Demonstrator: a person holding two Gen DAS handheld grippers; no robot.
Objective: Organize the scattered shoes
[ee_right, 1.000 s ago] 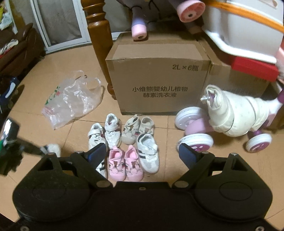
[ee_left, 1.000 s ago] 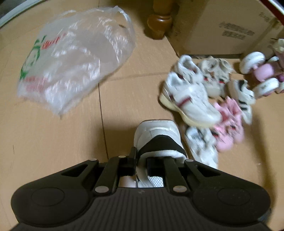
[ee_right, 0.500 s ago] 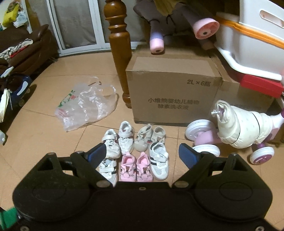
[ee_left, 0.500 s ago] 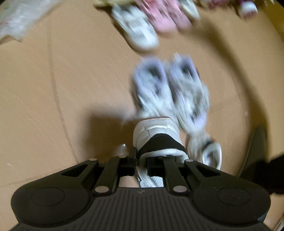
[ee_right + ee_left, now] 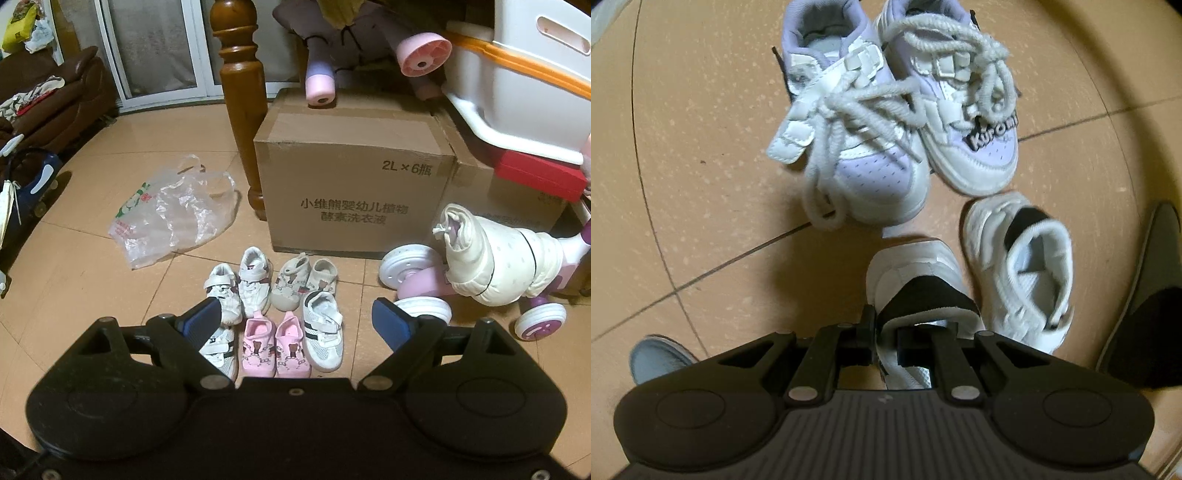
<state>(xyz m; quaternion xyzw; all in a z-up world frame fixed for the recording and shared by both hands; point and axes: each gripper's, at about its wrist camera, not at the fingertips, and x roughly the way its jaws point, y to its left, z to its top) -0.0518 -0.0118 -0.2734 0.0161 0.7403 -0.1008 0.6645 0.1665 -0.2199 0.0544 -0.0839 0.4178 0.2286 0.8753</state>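
Fingers of left gripper (image 5: 886,334) pinch white shoe (image 5: 916,280) beside its mate (image 5: 1019,266).

Crumpled clear plastic bag (image 5: 173,214) lying on the tan tile floor (image 5: 92,280), just left of a turned wooden post (image 5: 242,99). Big cardboard box (image 5: 354,184) right beside that post, and a pink kids' ride-on toy (image 5: 476,280) off to the right of it. Brown sofa (image 5: 55,99) far left.

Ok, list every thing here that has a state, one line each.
Left tool: shut on the white shoe with black heel tab.
White shoe with black heel tab: held by its heel collar.
Matching white shoe: lying tilted on the floor.
Lilac sneakers: upright, laces loose.
Right tool: open, holding nothing.
Cardboard box: closed.
Plastic bag: crumpled on the floor.
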